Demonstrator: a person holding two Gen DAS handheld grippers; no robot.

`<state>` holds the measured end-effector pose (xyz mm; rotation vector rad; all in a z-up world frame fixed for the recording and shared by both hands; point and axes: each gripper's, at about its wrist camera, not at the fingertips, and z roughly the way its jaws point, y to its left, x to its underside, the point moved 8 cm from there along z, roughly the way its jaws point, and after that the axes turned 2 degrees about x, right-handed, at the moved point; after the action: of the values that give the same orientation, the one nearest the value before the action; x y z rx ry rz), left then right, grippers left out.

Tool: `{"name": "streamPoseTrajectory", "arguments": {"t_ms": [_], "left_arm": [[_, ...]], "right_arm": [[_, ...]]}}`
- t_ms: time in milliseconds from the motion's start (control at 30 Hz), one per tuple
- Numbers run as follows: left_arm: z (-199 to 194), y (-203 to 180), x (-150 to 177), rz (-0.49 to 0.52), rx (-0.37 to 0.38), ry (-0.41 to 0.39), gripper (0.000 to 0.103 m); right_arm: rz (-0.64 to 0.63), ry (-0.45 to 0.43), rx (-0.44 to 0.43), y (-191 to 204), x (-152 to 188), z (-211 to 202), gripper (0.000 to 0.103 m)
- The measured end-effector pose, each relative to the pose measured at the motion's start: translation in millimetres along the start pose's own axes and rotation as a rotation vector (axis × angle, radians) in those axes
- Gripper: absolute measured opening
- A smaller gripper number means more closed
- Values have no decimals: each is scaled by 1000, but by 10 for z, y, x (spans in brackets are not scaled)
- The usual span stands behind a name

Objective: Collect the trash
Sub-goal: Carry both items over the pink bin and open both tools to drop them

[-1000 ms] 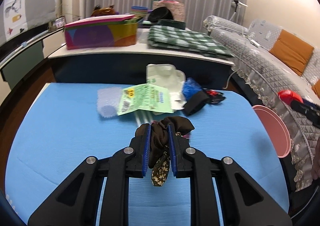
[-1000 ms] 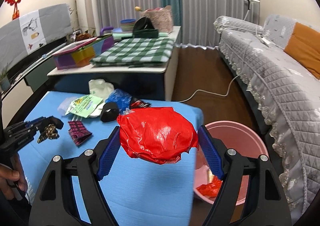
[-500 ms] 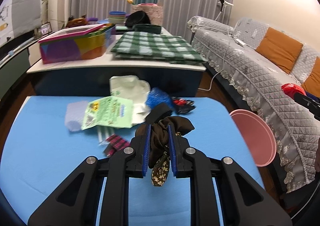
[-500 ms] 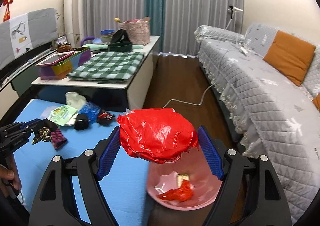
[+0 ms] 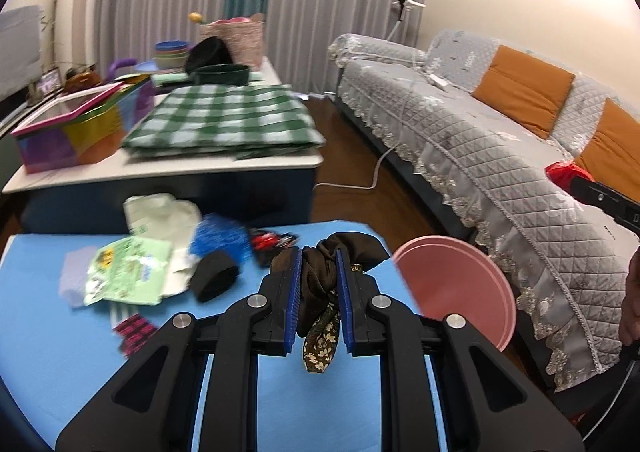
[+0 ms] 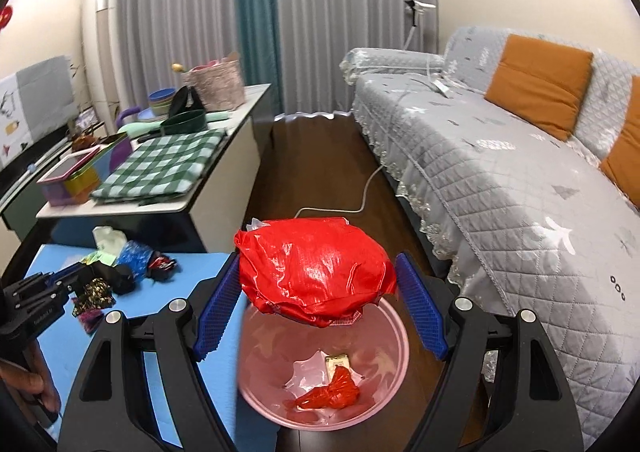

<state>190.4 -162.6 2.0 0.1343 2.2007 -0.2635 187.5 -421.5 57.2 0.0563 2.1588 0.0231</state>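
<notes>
Both grippers have swung toward the pink bin (image 6: pixel 324 368) — right gripper (image 6: pixel 318 306) clamping a red bag (image 6: pixel 316 272) above it, left gripper (image 5: pixel 318 292) pinching a brown wrapper (image 5: pixel 320 280), ready to drop.

A crumpled red plastic bag (image 6: pixel 316 268) is held above the pink bin (image 6: pixel 394 380). A dark brown floral wrapper (image 5: pixel 320 292) is clamped over the blue table (image 5: pixel 52 332). Red scraps (image 6: pixel 330 396) are seen inside the bin.

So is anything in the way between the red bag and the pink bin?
Nothing visible. The red bag, held in the right gripper, hangs right above the open pink bin, which holds only a few scraps at the bottom.
</notes>
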Motion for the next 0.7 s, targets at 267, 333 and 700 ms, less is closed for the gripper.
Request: {"name": "streamPoseTrajectory", "arguments": {"t_ms": [267,333,700], "left_arm": [[316,-499,-80,29,71,13,17],[407,-622,-84,36,87,18,17],[822,-1060,8,63,147,55,17]], "right_arm": [[19,0,20,-151,15,122,76],[23,-1,22,-179,37,177,76],[44,29,25,-313,177,461,76]]}}
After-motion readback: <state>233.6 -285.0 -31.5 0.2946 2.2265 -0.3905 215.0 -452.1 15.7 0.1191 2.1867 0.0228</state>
